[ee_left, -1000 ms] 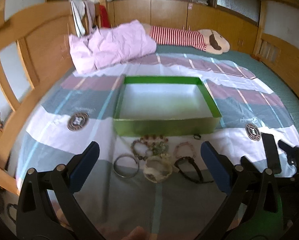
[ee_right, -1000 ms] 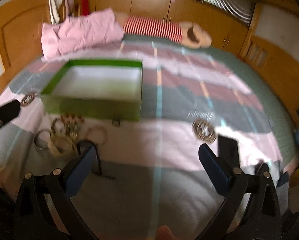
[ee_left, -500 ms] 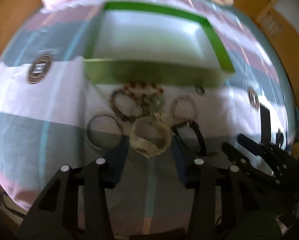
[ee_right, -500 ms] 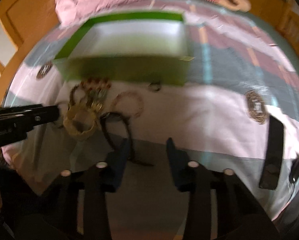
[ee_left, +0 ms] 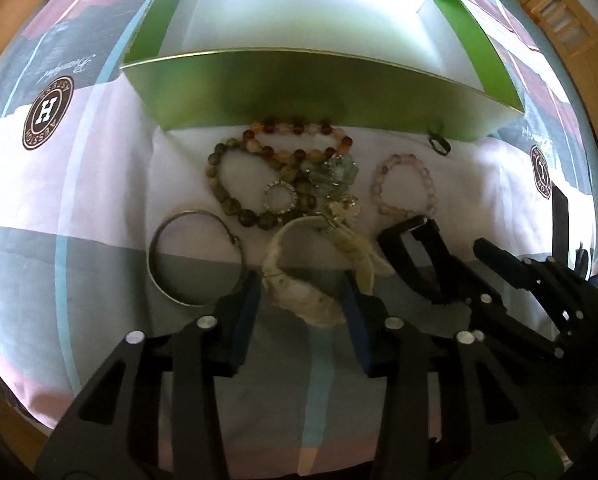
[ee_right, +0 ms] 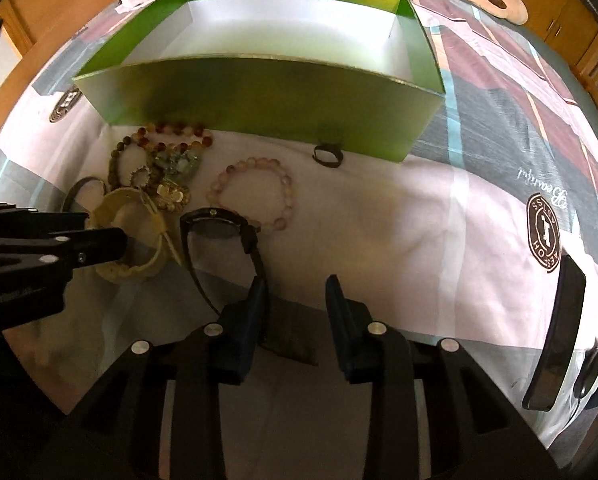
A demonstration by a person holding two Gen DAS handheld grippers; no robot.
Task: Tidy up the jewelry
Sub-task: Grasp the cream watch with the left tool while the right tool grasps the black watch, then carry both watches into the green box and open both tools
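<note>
Closing around the cream bracelet (ee_left: 311, 276), the left claw (ee_left: 299, 304) is not yet clamped, while the right claw (ee_right: 295, 312) stands released beside the black watch (ee_right: 219, 228), both pieces being destined for the green box (ee_right: 259, 96).

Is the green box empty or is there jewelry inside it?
Empty. The box shows only its bare white floor, and the bracelets and watch all lie on the bedsheet in front of it.

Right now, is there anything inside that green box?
The green box shows only a bare white floor; all the jewellery lies on the bedspread in front. The strip of floor just behind its near wall is hidden.
</note>
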